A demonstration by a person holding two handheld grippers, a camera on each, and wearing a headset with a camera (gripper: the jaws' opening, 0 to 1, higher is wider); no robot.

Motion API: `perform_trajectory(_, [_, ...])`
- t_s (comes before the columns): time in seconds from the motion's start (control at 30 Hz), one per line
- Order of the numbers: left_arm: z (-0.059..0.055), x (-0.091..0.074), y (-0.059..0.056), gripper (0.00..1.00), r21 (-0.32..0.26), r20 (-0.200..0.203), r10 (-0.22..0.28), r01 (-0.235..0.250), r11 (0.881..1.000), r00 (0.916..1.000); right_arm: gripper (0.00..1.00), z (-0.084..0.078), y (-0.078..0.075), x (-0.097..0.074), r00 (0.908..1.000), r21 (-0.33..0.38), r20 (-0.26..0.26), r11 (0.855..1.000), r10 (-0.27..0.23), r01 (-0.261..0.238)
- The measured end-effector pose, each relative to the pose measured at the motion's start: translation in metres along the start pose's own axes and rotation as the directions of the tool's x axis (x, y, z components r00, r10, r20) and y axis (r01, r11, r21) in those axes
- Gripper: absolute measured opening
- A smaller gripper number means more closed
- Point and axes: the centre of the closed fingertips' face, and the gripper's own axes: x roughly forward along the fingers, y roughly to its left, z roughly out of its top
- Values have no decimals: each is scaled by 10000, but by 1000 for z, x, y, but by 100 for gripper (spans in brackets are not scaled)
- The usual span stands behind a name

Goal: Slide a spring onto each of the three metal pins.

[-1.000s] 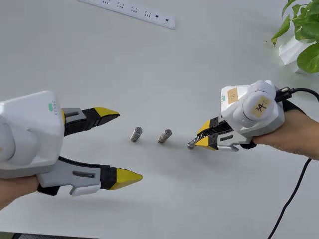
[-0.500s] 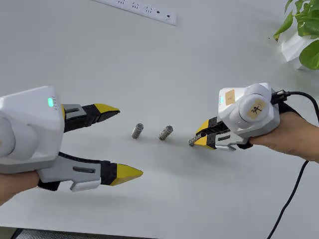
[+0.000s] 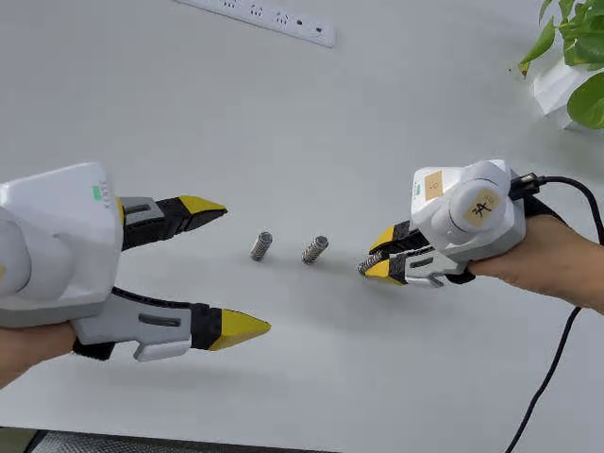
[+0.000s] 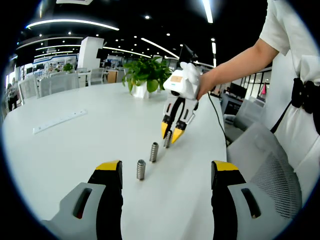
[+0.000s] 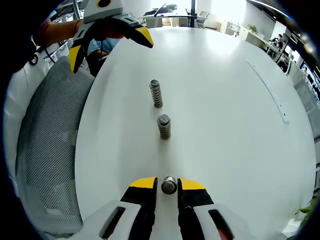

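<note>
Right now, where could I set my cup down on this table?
The wide bare table between the power strip and the two springs is free. Crowded: the line from the left claw past those springs to the right claw, shut on a third spring.

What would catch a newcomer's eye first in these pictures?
The left tool stands out first, large at the near left of the head view, its yellow-tipped jaws wide open. Facing it from the right, the right tool clamps the held spring close to the white table. Between the tools, the left spring and the middle spring stand side by side.
</note>
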Motion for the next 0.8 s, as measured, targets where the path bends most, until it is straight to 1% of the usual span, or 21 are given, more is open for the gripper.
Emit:
perform_trajectory(0.13, [-1, -1, 0, 72, 60, -57, 7, -6, 10000, 10000, 16, 2, 0, -3, 9999, 81, 125, 10000, -60, 59])
perform_trajectory(0.23, [-2, -1, -1, 73, 136, -158, 12, -9, 9999, 9999, 18, 4, -1, -8, 9993, 250, 317, 9995, -186, 178])
perform_trajectory(0.33, [-2, -2, -2, 74, 213, -217, 26, -22, 9998, 9998, 21, 7, -1, -18, 9968, 597, 715, 9977, -360, 318])
perform_trajectory(0.47, [-3, -5, -2, 77, 389, -324, 115, -103, 9992, 9994, 27, 8, 1, -31, 9920, 933, 1110, 9944, -595, 492])
perform_trajectory(0.57, [-4, -8, -2, 79, 471, -368, 193, -176, 9987, 9991, 32, 9, 2, -44, 9843, 1197, 1512, 9901, -913, 735])
perform_trajectory(0.63, [-4, -11, -4, 80, 525, -393, 228, -207, 9984, 9990, 36, 10, 5, -53, 9773, 1511, 1841, 9855, -1053, 777])
perform_trajectory(0.73, [-7, -14, -5, 83, 614, -494, 302, -272, 9977, 9983, 40, 7, 9, -66, 9629, 1849, 2339, 9785, -1346, 919])
perform_trajectory(0.8, [-8, -16, -5, 86, 644, -533, 385, -351, 9973, 9978, 43, 4, 13, -71, 9570, 1988, 2516, 9754, -1446, 951])
